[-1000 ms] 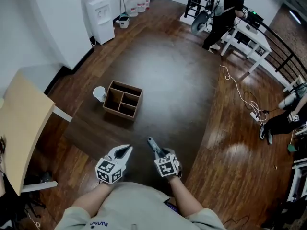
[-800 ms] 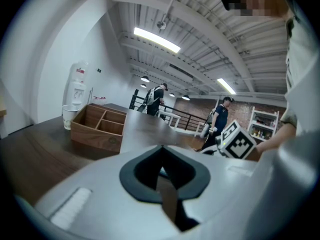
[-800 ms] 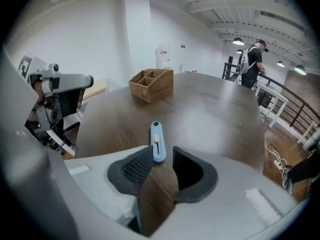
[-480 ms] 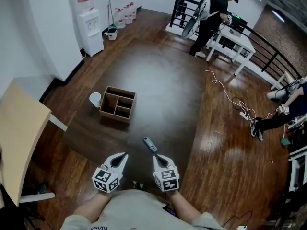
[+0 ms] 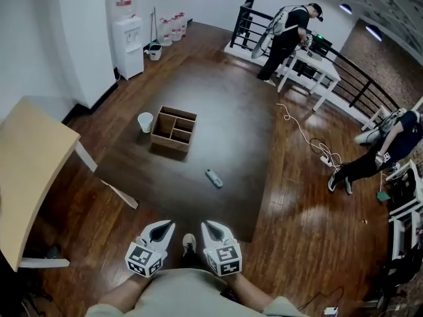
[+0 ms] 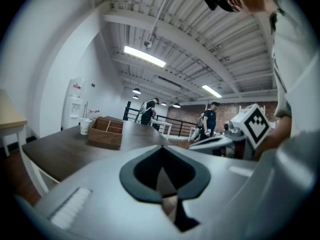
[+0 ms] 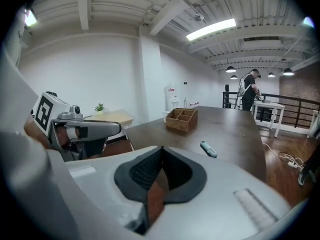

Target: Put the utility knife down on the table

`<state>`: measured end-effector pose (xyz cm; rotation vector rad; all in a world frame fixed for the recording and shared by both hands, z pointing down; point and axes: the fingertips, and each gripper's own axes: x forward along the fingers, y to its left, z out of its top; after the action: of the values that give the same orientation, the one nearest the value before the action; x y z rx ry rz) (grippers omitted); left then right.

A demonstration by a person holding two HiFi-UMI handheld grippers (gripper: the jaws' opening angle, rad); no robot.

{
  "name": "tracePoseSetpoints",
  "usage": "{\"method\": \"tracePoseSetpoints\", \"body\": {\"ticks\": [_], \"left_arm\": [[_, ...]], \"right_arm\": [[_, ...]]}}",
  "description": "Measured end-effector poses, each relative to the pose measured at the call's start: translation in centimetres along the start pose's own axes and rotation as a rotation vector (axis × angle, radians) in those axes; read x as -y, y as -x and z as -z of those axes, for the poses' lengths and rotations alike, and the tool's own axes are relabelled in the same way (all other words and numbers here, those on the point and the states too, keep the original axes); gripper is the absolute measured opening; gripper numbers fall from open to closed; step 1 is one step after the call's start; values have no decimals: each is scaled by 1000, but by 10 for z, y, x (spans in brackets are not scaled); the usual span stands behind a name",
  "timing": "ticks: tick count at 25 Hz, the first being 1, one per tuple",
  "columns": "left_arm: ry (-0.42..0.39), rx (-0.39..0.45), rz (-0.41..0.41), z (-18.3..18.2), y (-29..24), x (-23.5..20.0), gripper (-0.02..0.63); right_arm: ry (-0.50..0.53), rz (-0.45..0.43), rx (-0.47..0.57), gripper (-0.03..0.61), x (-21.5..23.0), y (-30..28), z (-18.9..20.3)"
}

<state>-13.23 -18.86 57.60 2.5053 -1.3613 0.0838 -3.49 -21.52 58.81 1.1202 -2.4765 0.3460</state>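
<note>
The grey-blue utility knife (image 5: pixel 213 177) lies flat on the dark table (image 5: pixel 231 104), alone near its front part; the right gripper view also shows the knife (image 7: pixel 208 149) resting there. Both grippers are drawn back close to my body, well short of the knife. My right gripper (image 5: pixel 205 224) is shut with nothing between its jaws, which meet at the right gripper's tip (image 7: pixel 161 149). My left gripper (image 5: pixel 170 224) beside it is shut and empty too, as the left gripper's tip (image 6: pixel 161 148) shows.
A wooden divided box (image 5: pixel 174 129) and a white paper cup (image 5: pixel 145 121) stand at the table's far left. A light wooden table (image 5: pixel 26 170) is at the left. A person (image 5: pixel 287 35) stands at a white desk behind; another person (image 5: pixel 380 154) sits at the right, near floor cables.
The knife has left the right gripper and now lies on the table. The right jaws have closed. Both grippers have pulled back toward my body, away from the knife.
</note>
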Motion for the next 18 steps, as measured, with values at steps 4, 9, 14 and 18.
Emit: {"method": "tracePoseSetpoints", "body": {"ticks": [4,9,14,18], "left_arm": [[-27,24,5,6,62,23,2],[6,36,67,14,115,68,2],[27,61,154,5,144,115,2],[30,73,222,-2,148,151,2]], "right_arm": [[-24,32,70,2,-51,46,4],[-29,59,95,2,-97,105,17],[-43,119,107,2,-111,160,25],[-66,173,136,2,-109,200,33]]}}
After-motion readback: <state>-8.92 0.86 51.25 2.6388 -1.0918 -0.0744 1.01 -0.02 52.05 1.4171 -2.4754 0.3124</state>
